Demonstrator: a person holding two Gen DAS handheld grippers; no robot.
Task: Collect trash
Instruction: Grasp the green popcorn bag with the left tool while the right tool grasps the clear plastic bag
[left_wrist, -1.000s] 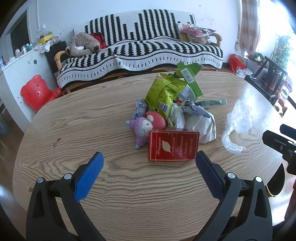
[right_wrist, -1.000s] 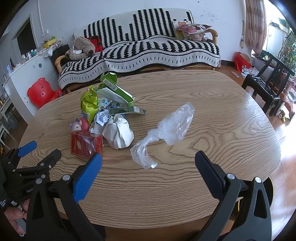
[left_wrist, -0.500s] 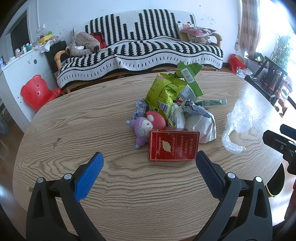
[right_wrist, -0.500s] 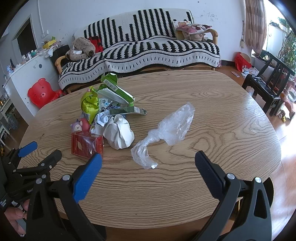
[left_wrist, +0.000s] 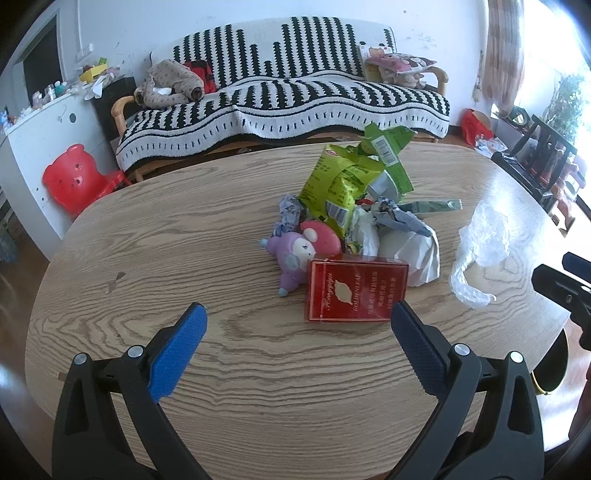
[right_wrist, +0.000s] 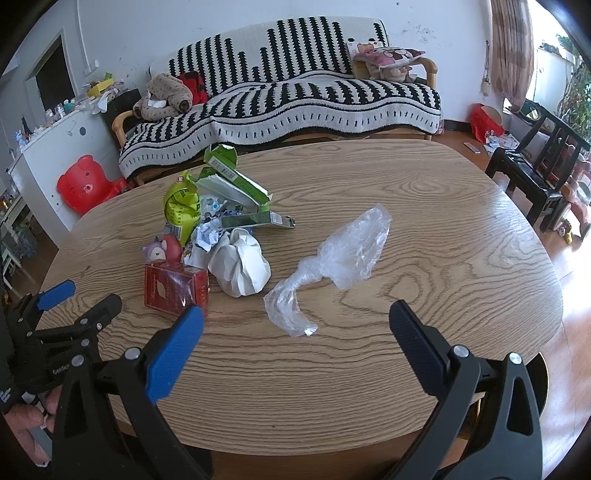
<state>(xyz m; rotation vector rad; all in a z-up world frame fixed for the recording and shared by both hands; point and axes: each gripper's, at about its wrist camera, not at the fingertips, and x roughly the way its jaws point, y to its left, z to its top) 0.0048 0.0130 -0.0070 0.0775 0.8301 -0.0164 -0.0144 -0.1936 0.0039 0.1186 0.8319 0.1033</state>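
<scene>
A heap of trash lies mid-table: a red cigarette pack (left_wrist: 356, 290) (right_wrist: 174, 288), a crumpled white paper wad (left_wrist: 413, 254) (right_wrist: 240, 267), green snack wrappers (left_wrist: 341, 184) (right_wrist: 181, 205) and a green carton (right_wrist: 236, 182). A small purple and pink plush toy (left_wrist: 299, 251) (right_wrist: 164, 249) leans on the heap. A clear plastic bag (left_wrist: 478, 245) (right_wrist: 332, 262) lies apart to its right. My left gripper (left_wrist: 297, 328) stands open just short of the red pack. Over the bag's near end, my right gripper (right_wrist: 295, 332) is open too, holding nothing.
The oval wooden table (left_wrist: 184, 258) (right_wrist: 443, 229) has bare wood on all sides of the heap. Behind it stands a striped sofa (left_wrist: 280, 99). A red child's chair (left_wrist: 74, 177) is at the left, dark chairs (right_wrist: 535, 166) at the right.
Both views have closed in very slightly on the table; the trash lies as before and both grippers stay open.
</scene>
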